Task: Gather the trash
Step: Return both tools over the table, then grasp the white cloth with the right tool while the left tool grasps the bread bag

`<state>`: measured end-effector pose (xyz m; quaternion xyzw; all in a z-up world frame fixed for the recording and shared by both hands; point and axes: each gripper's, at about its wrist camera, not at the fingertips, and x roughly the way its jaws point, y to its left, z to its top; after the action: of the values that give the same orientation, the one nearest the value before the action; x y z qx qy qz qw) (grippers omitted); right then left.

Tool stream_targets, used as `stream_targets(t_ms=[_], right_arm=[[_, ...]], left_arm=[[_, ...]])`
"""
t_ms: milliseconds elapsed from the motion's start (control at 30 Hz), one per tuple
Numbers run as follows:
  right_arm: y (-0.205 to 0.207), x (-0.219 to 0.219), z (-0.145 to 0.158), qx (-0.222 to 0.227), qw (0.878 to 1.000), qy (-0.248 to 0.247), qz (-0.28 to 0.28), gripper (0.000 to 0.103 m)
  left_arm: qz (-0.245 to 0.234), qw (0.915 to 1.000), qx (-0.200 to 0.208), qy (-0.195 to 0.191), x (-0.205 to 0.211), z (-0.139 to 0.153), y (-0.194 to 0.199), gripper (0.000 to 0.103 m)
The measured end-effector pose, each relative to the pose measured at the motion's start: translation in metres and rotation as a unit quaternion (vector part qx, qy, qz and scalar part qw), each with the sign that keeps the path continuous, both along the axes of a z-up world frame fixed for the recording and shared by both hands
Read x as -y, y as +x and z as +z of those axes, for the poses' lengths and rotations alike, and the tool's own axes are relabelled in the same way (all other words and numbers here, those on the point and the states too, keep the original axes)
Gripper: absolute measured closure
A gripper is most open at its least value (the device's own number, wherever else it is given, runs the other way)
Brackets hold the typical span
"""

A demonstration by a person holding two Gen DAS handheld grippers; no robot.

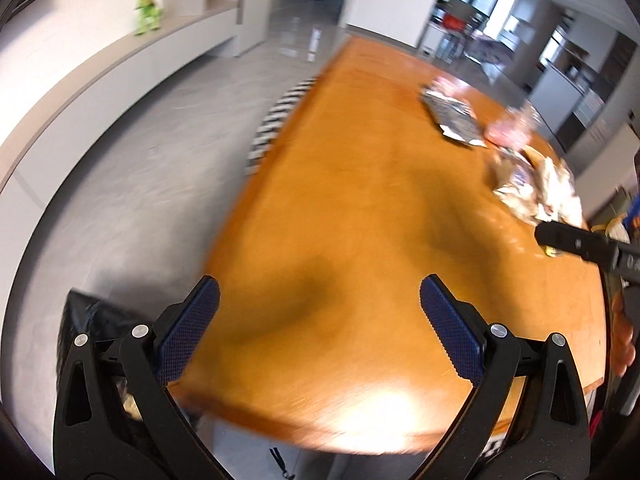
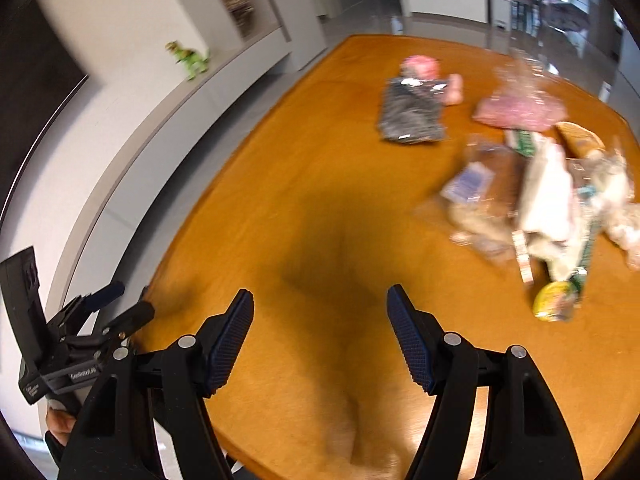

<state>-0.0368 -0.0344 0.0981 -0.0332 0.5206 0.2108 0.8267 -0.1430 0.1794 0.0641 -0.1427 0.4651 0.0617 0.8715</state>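
Trash lies on the right side of an orange wooden table (image 2: 304, 184): a dark crumpled bag (image 2: 412, 114), a pink wrapper (image 2: 520, 110), a heap of clear and white wrappers (image 2: 536, 196) and a small yellow lid (image 2: 554, 302). The dark bag (image 1: 454, 118) and the heap (image 1: 536, 192) also show in the left wrist view. My left gripper (image 1: 320, 300) is open and empty over the table's near left edge. My right gripper (image 2: 320, 308) is open and empty over the table's near middle, short of the trash. The left gripper shows at the right view's left edge (image 2: 116, 304).
A black trash bag (image 1: 92, 320) sits on the grey floor below the table's left edge. A striped rug (image 1: 280, 116) lies by the table. A grey wall ledge carries a green toy dinosaur (image 2: 188, 58). The right gripper's body (image 1: 580, 244) reaches in at the right.
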Motion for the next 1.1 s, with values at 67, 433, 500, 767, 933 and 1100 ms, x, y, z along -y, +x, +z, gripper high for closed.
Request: stream_targets(t_ms=[67, 433, 500, 767, 933, 1100], right_arm=[[0.018, 0.027, 0.004, 0.001, 1.0, 0.0, -0.031, 0.033], [0.098, 0.12, 0.0, -0.009, 0.99, -0.005, -0.137, 0.033], [0.11, 0.126, -0.008, -0.028, 0.99, -0.005, -0.14, 0.037], [0.104, 0.15, 0.002, -0.027, 0.988, 0.065, -0.136, 0.088], [0.083, 0.165, 0.036, 0.022, 0.986, 0.078, -0.145, 0.088], [0.073, 0.179, 0.047, 0.031, 0.984, 0.084, -0.155, 0.088]], left_arm=[[-0.025, 0.9997, -0.002, -0.001, 0.02, 0.001, 0.021, 0.006], [-0.178, 0.9836, -0.007, 0.026, 0.138, 0.016, 0.127, 0.006], [-0.195, 0.9801, -0.014, 0.031, 0.157, 0.015, 0.144, 0.006], [-0.257, 0.9648, -0.033, 0.044, 0.215, 0.009, 0.185, 0.006], [-0.245, 0.9678, -0.05, 0.028, 0.228, -0.005, 0.215, 0.006], [-0.229, 0.9678, -0.091, 0.051, 0.242, -0.034, 0.245, 0.006]])
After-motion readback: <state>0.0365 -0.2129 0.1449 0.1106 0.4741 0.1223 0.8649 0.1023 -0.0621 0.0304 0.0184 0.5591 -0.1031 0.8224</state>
